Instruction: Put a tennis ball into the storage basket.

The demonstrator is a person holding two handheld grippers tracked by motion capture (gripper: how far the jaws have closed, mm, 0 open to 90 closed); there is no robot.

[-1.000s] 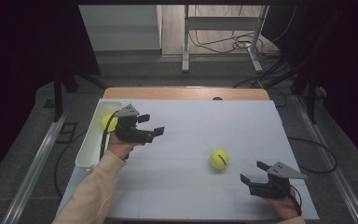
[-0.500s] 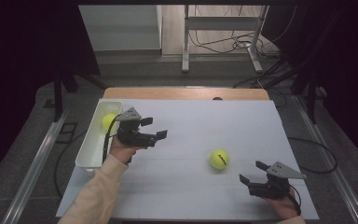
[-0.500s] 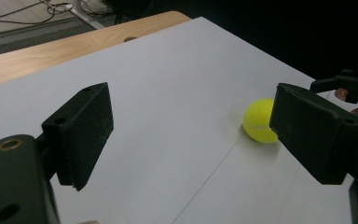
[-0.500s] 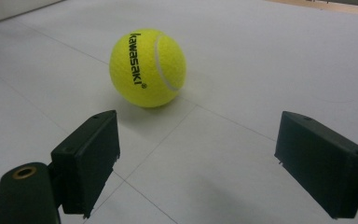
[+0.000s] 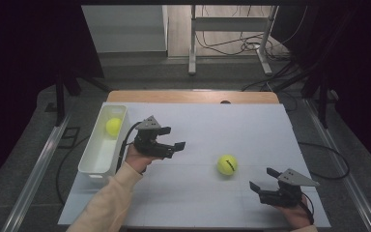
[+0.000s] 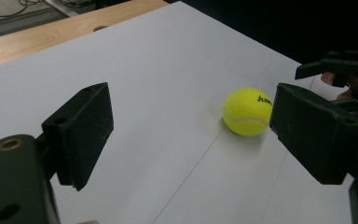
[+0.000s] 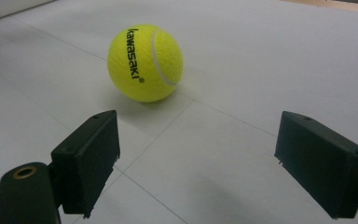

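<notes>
A yellow tennis ball (image 5: 227, 165) (image 6: 247, 111) (image 7: 145, 63) lies on the white table sheet, right of centre. Another yellow ball (image 5: 113, 126) rests inside the white bin (image 5: 92, 162) at the table's left edge. My left gripper (image 5: 178, 145) (image 6: 191, 135) hovers just right of the bin, jaws open and empty, pointing toward the loose ball. My right gripper (image 5: 260, 185) (image 7: 196, 163) sits low near the front right corner, open and empty, facing the same ball from a short distance. In the left gripper view the other gripper (image 6: 340, 67) appears beyond the ball.
The white sheet (image 5: 207, 121) covers a wooden table whose bare strip (image 5: 193, 96) runs along the far edge. Cables and a metal stand (image 5: 232, 46) lie on the floor behind. Dark curtains flank both sides.
My left gripper has moved right and a little toward the front, away from the bin and nearer the loose ball. The right gripper and both balls have stayed put.
</notes>
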